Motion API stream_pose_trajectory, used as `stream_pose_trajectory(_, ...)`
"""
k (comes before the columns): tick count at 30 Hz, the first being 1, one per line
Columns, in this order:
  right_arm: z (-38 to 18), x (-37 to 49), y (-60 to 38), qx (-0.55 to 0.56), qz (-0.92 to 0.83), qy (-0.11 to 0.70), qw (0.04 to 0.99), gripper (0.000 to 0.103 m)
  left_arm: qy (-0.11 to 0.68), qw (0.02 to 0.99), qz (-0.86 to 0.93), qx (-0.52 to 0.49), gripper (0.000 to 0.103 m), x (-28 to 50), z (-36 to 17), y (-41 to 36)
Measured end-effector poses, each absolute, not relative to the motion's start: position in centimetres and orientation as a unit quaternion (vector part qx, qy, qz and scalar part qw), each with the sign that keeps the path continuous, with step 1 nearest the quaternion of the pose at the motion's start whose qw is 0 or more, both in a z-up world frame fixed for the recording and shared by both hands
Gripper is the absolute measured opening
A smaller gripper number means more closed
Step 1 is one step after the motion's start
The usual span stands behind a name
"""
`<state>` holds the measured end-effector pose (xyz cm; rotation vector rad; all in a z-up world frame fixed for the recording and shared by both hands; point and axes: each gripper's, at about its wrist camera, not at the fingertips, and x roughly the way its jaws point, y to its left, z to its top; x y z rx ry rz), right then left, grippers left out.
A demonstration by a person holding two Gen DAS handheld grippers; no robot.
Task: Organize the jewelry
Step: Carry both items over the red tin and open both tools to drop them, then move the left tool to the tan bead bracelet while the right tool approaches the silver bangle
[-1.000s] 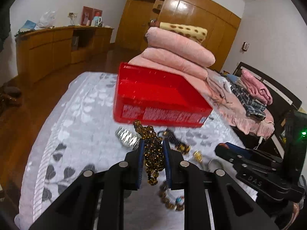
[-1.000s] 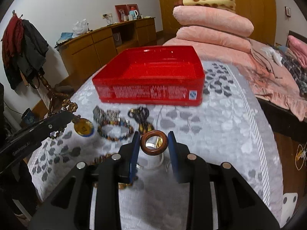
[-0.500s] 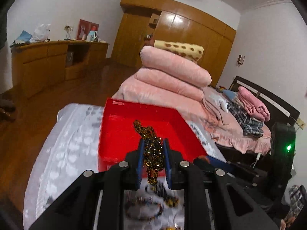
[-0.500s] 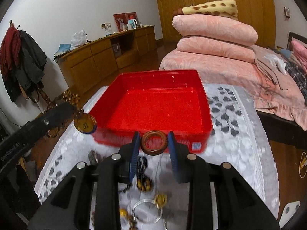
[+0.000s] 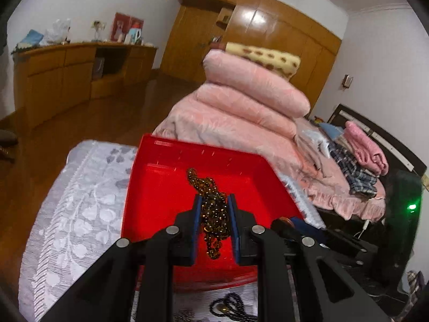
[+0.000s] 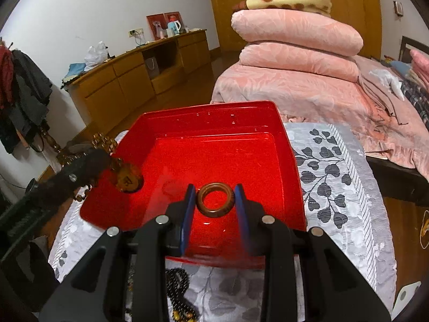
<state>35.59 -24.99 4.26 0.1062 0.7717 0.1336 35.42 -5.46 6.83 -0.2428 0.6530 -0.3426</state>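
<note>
Left gripper (image 5: 214,221) pinches the bead necklace (image 5: 211,209) over the red tray (image 6: 291,161); limp, best held mid-bunch; right gripper (image 6: 213,206), jaws just opening, frees the rigid, light wooden ring (image 6: 215,200) above the tray.

Left gripper (image 5: 214,228): has come from above the loose jewelry to over the red tray (image 5: 161,196), clamped on the brown bead strand (image 5: 213,214).
Right gripper (image 6: 214,209): likewise now over the tray; jaws have just been opening.
Wooden ring (image 6: 215,200): between the pads, gaps at 3 and 9 o'clock.
</note>
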Motion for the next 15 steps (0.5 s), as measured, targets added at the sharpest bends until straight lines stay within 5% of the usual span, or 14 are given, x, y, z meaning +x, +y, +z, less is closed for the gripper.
stream_pose_trajectory(3,4.0,35.5,-25.1,0.05,0.062,0.374,0.924,0.044,0.329,0.922,-0.161,-0.123,0.021,35.7,6.2,-5.3)
stream_pose_trajectory(6,4.3,35.1,-25.2,0.056,0.062,0.369,0.926,0.044,0.325,0.925,-0.157,-0.118,0.041,35.0,6.6,-5.2)
stream_pose_trajectory(15,4.9,30.6,-26.2,0.052,0.054,0.351,0.933,0.053,0.31,0.935,-0.151,-0.076,0.051,29.8,7.3,-4.6)
